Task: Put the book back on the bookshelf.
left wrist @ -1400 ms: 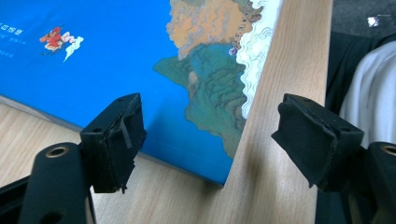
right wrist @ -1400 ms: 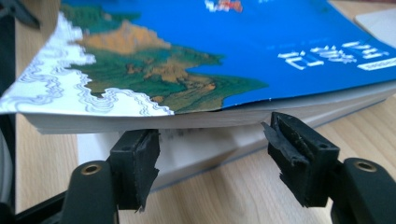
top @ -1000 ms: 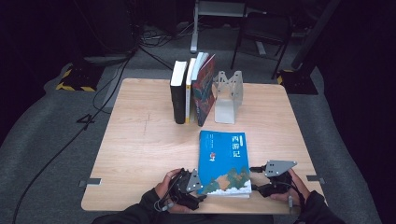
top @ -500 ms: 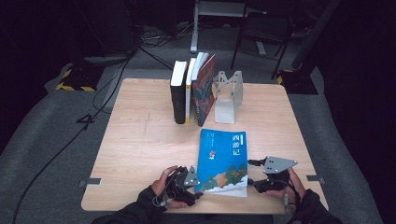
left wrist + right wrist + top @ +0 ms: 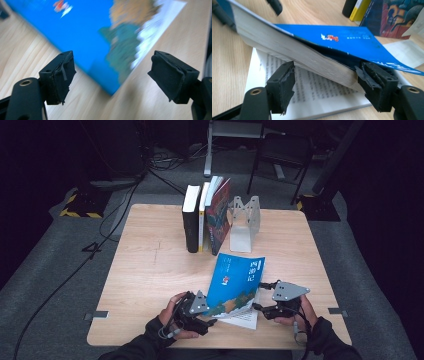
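Note:
A blue paperback (image 5: 239, 279) lies near the table's front edge, its cover and thick page block (image 5: 299, 60) raised off a flat printed page (image 5: 317, 93). My right gripper (image 5: 259, 296) is at its right edge, jaws just opening. In the right gripper view (image 5: 327, 80) the page block runs between the jaws without being clamped, and its cover (image 5: 352, 42) bends over the right-hand one. My left gripper (image 5: 209, 316) sits at the book's left front corner. Its jaws (image 5: 112, 72) have just been opening and stand wide, short of the blue cover (image 5: 95, 32).
Several upright books (image 5: 205, 217) lean against a grey metal bookend (image 5: 245, 222) at the back of the wooden table (image 5: 150, 265); they also show far off (image 5: 384, 15). The person's hands rest close to the front edge. Cables and stands lie on the floor beyond.
The book lay flat a second ago; now its near part is lifted and tilted, with a white page showing under it. Both grippers have risen slightly, the right one moving in toward the book.

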A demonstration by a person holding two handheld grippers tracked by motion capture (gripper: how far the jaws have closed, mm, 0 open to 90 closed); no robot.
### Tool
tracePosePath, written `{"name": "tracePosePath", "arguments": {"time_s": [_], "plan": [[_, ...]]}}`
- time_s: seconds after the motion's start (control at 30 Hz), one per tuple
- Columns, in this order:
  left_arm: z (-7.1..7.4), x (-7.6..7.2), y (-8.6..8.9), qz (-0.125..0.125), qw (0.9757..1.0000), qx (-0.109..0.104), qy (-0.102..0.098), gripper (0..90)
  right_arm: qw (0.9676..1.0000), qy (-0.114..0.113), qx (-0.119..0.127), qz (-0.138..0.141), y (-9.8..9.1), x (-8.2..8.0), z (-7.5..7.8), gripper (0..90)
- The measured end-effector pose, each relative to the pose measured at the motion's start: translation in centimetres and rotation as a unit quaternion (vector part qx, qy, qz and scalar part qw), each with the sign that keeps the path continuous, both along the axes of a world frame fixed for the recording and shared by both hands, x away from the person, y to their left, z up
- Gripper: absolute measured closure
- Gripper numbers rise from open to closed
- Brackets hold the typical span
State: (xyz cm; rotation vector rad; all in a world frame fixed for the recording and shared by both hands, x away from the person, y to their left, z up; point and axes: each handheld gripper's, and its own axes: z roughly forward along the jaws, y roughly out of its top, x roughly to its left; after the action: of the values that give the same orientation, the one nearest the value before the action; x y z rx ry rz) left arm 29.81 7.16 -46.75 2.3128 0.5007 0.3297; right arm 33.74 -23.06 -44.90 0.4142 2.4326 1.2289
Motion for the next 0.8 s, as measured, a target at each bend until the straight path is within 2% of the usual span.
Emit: {"name": "tracePosePath", "arguments": {"time_s": [0.1, 0.27, 0.4, 0.47, 0.53, 0.63, 0.7, 0.8], "plan": [[0.0, -0.2, -1.1, -0.005, 1.0000, 0.004, -0.005, 20.5, 1.0000, -0.006, 0.002, -0.001, 0.2, 0.1, 0.3, 30.0], [0.0, 0.1, -3.1, 0.002, 1.0000, -0.003, -0.008, 23.2, 0.9999, -0.012, 0.010, -0.006, 0.8, 0.4, 0.7, 30.0], [0.1, 0.6, -4.3, 0.013, 0.9999, -0.003, -0.010, 35.0, 0.9997, -0.015, 0.014, -0.010, 0.9, 0.5, 0.8, 30.0], [0.1, 0.6, -4.7, 0.017, 0.9997, 0.001, -0.019, 38.5, 0.9998, -0.012, 0.014, -0.011, 0.9, 0.4, 0.8, 29.9], [0.2, 0.6, -4.9, 0.020, 0.9995, 0.002, -0.024, 49.5, 0.9998, -0.011, 0.015, -0.010, 0.9, 0.4, 0.8, 29.8], [0.3, 0.8, -5.0, 0.009, 0.9996, 0.007, -0.024, 53.0, 0.9998, -0.009, 0.014, -0.009, 0.8, 0.5, 0.7, 29.8], [0.5, 0.7, -4.9, -0.003, 0.9993, 0.011, -0.036, 62.2, 0.9998, -0.006, 0.014, -0.012, 0.8, 0.6, 0.6, 29.8], [0.9, 0.8, -4.5, -0.009, 0.9993, 0.005, -0.037, 74.0, 0.9996, -0.004, 0.022, -0.015, 0.4, 0.6, 0.5, 29.8]]}}
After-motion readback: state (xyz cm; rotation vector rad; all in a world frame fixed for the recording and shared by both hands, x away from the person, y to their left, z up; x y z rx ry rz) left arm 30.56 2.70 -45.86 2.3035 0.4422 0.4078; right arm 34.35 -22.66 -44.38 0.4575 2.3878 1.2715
